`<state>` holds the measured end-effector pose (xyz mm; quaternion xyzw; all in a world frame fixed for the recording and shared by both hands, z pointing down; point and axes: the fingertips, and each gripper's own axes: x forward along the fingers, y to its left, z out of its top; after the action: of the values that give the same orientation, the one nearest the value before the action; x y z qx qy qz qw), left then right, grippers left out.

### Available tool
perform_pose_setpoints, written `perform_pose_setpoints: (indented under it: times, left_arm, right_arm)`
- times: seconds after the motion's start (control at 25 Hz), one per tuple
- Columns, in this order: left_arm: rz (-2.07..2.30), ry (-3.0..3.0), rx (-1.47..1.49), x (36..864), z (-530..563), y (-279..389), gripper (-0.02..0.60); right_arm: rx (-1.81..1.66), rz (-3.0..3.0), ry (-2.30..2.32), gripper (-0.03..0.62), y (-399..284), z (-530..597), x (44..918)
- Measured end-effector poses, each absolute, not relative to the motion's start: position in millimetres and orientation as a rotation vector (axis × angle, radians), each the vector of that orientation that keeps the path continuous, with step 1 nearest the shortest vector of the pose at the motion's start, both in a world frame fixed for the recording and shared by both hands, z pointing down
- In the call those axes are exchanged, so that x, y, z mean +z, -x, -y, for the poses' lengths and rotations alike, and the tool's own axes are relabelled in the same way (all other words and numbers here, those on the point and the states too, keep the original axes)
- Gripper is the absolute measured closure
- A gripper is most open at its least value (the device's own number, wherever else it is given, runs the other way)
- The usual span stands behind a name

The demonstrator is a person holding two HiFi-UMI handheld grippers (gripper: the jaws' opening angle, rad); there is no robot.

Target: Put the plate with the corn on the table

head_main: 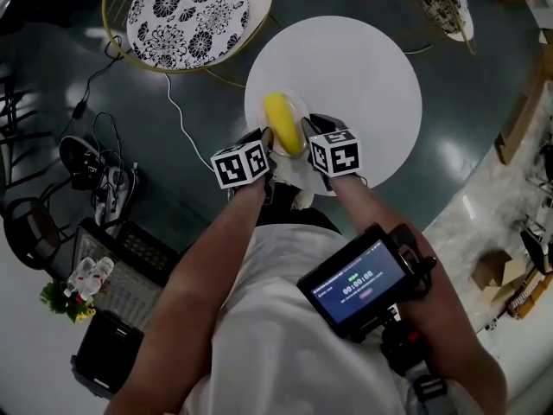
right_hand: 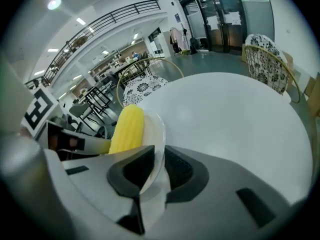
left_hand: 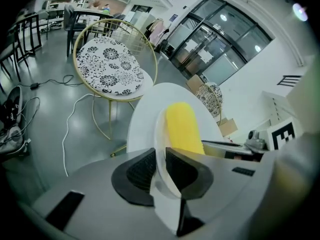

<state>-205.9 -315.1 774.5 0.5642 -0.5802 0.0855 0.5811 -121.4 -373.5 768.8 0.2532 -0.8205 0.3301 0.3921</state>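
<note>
A small clear plate carries a yellow corn cob over the near-left part of the round white table. My left gripper is shut on the plate's left rim. My right gripper is shut on the plate's right rim. In the left gripper view the corn lies just past the jaws, and in the right gripper view the corn rests left of the jaws. Whether the plate touches the table cannot be told.
A gold wire chair with a black-and-white floral cushion stands left of the table. A second such chair is at the far right. Cables and gear lie on the floor at left. Cardboard boxes sit at right.
</note>
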Motion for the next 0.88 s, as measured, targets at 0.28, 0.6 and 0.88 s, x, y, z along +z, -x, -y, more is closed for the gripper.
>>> perform_pose_setpoints:
  times: [0.28, 0.6, 0.88]
  left_arm:
    - [1.377, -1.347, 0.174, 769, 310, 211, 0.537]
    - [1.412, -1.363, 0.173, 763, 302, 227, 0.537]
    - [1.453, -1.389, 0.169, 747, 290, 238, 0.538]
  right_arm:
    - [0.782, 2.13, -0.725, 0.551, 116, 380, 760]
    - [0.818, 2.177, -0.76, 0.551, 116, 387, 746]
    - [0.82, 2.197, -0.755, 0.553, 109, 377, 729]
